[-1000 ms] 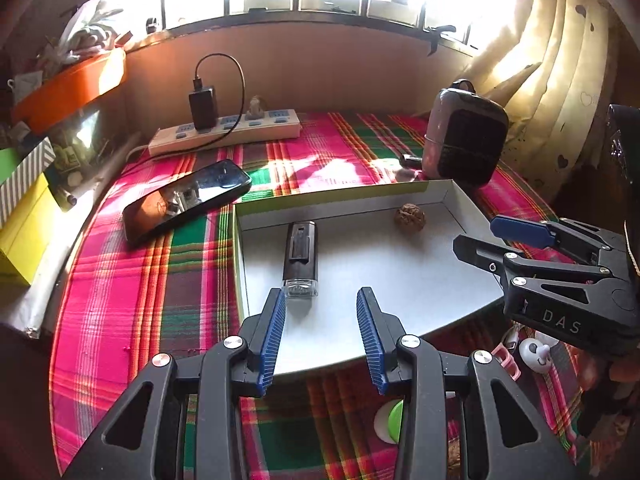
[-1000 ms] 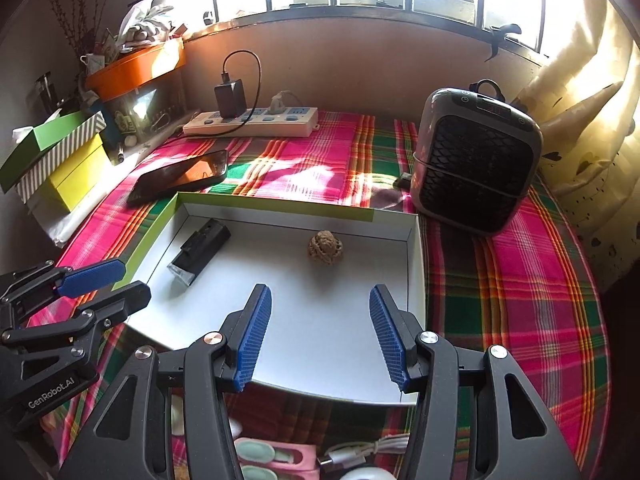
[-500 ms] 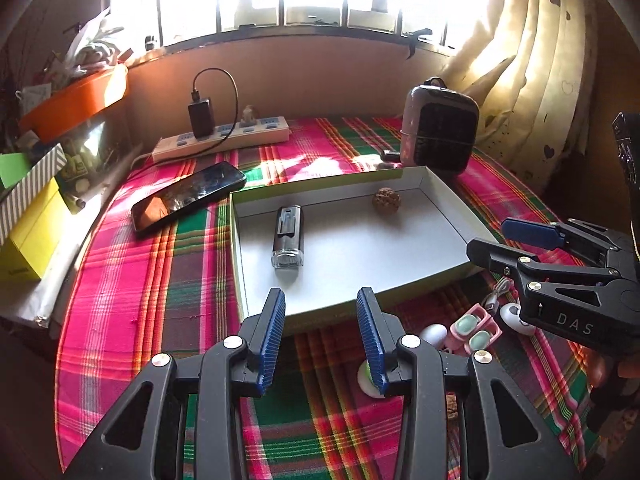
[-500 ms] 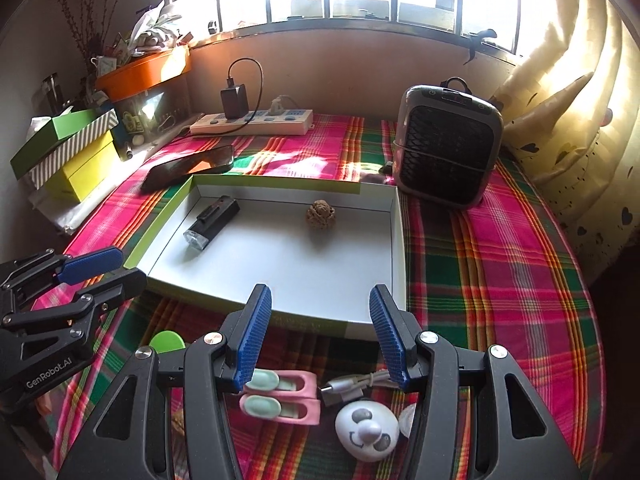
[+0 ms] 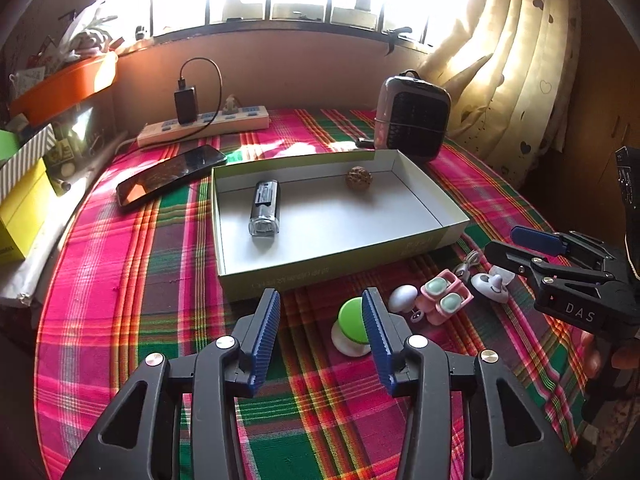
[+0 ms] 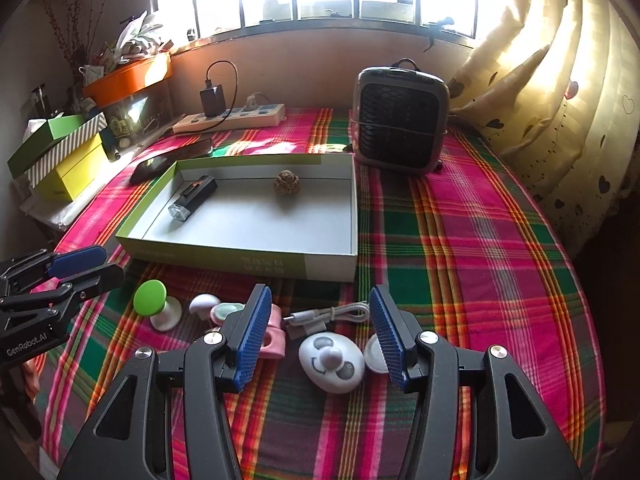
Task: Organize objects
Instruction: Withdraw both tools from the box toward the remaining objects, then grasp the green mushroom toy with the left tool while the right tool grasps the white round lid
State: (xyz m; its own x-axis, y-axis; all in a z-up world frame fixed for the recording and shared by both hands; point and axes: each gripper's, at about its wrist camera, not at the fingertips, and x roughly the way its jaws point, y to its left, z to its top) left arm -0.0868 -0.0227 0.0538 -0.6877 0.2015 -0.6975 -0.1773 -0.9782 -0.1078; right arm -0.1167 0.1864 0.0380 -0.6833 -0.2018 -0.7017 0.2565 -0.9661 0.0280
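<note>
In box (image 6: 240, 258): flashlight (image 6: 192, 197) left, walnut (image 6: 287, 182) at far wall.
Beyond fingertips (image 6: 256, 320): box.
Between right fingers: panda toy (image 6: 331, 362), cable (image 6: 326, 314).
Behind box: heater (image 6: 400, 120), phone (image 5: 170, 176).

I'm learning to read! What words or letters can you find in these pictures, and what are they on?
"DAS" is on the black body of the right gripper, seen from the left wrist.
"GenRobot.AI" is on the black body of the left gripper, seen from the right wrist.
The front wall of the tray box has printed lines, too blurred to read.
The yellow box has a small mark, too small to read.
</note>
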